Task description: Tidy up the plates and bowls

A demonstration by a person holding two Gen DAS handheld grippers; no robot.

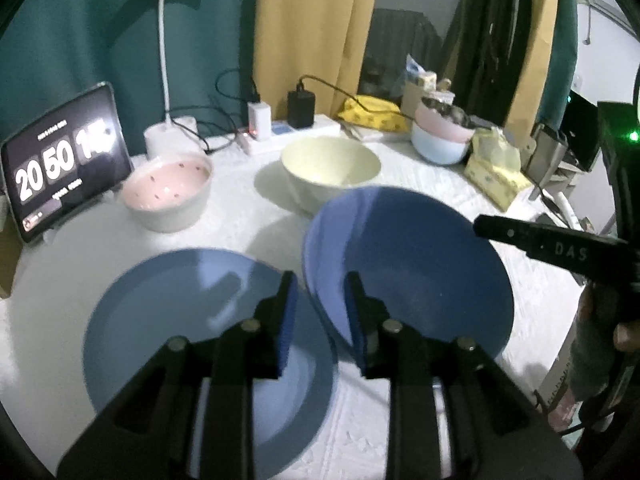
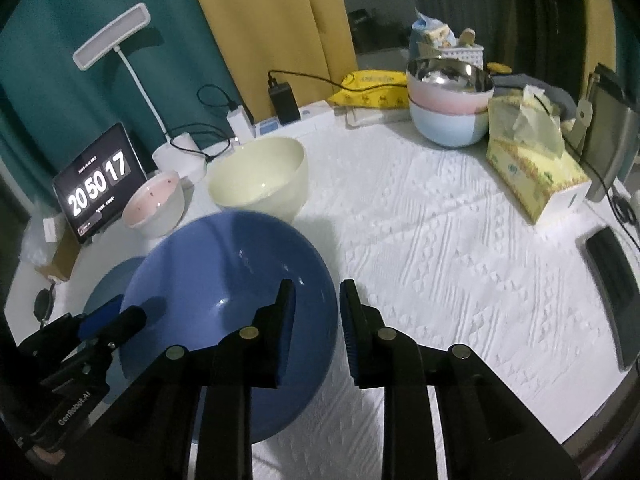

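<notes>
A tilted blue plate (image 1: 408, 268) is held off the table between both grippers. My left gripper (image 1: 320, 300) is shut on its left rim; my right gripper (image 2: 318, 312) is shut on its right rim, and the plate (image 2: 224, 280) fills the lower left of the right wrist view. A second blue plate (image 1: 180, 320) lies flat on the table below and to the left, partly hidden in the right wrist view (image 2: 108, 280). Behind stand a cream bowl (image 1: 330, 168) and a pink-lined white bowl (image 1: 170, 192).
A stack of pink, blue and steel bowls (image 2: 450, 104) stands at the back right beside a tissue box (image 2: 536, 168). A clock tablet (image 1: 64, 164), desk lamp (image 1: 166, 52), chargers and power strip (image 1: 288, 132) line the back. A dark phone (image 2: 616, 288) lies far right on the white tablecloth (image 2: 460, 260).
</notes>
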